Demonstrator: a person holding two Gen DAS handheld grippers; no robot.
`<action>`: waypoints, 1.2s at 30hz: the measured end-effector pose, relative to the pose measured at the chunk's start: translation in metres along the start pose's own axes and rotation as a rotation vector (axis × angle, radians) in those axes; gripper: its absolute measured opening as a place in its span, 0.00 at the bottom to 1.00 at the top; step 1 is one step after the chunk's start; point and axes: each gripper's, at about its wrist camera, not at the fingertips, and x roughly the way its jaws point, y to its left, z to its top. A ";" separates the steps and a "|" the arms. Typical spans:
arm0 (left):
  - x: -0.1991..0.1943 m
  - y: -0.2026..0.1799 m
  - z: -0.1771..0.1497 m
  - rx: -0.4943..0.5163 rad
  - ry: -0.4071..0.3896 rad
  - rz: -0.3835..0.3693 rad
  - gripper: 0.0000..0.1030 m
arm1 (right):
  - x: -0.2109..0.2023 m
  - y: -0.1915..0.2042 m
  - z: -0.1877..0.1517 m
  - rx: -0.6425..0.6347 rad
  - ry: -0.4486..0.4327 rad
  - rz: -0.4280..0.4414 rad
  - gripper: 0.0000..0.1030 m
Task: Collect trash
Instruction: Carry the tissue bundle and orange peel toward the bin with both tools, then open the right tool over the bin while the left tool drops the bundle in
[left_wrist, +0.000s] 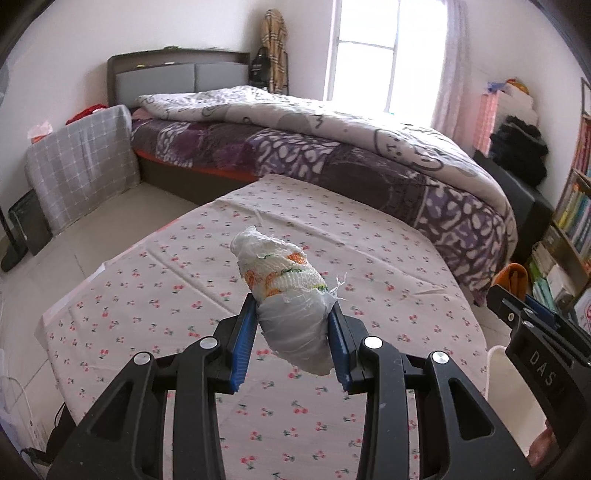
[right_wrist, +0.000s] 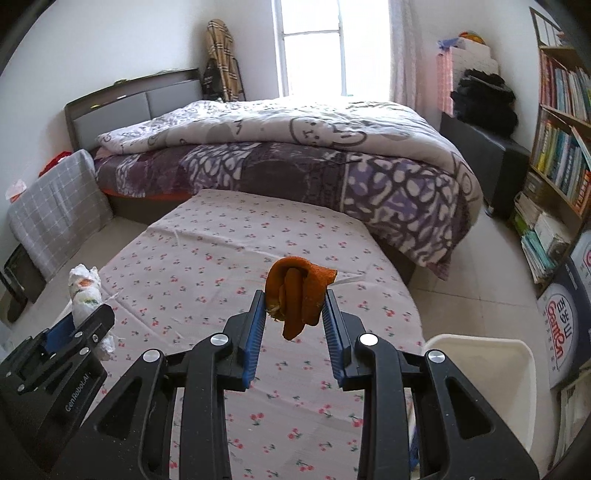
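Above the cherry-print table (left_wrist: 184, 295), left fingers (left_wrist: 248, 325) clamp a wrapped bundle (left_wrist: 284, 291), right fingers (right_wrist: 258, 317) orange peel (right_wrist: 299, 291).

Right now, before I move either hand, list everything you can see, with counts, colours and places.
crumpled wad: one, white with an orange and green print, clamped in the left jaws above the table.
orange peel: one, orange, clamped in the right jaws.
table: one, pink cherry-print cloth, below both hands.
white bin: one, white, right of the table.
bed: one, purple and white covers, behind the table.
bookshelf: one, many-coloured books, right wall.
left gripper: black, blue pads.
right gripper: black, blue pads.
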 end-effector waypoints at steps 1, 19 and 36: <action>0.000 -0.004 0.000 0.005 0.000 -0.006 0.36 | -0.001 -0.004 0.000 0.007 0.003 -0.006 0.28; -0.005 -0.081 -0.014 0.113 0.009 -0.107 0.36 | -0.012 -0.101 -0.011 0.170 0.127 -0.160 0.29; -0.020 -0.177 -0.044 0.281 0.035 -0.247 0.36 | -0.054 -0.198 -0.036 0.344 0.146 -0.370 0.71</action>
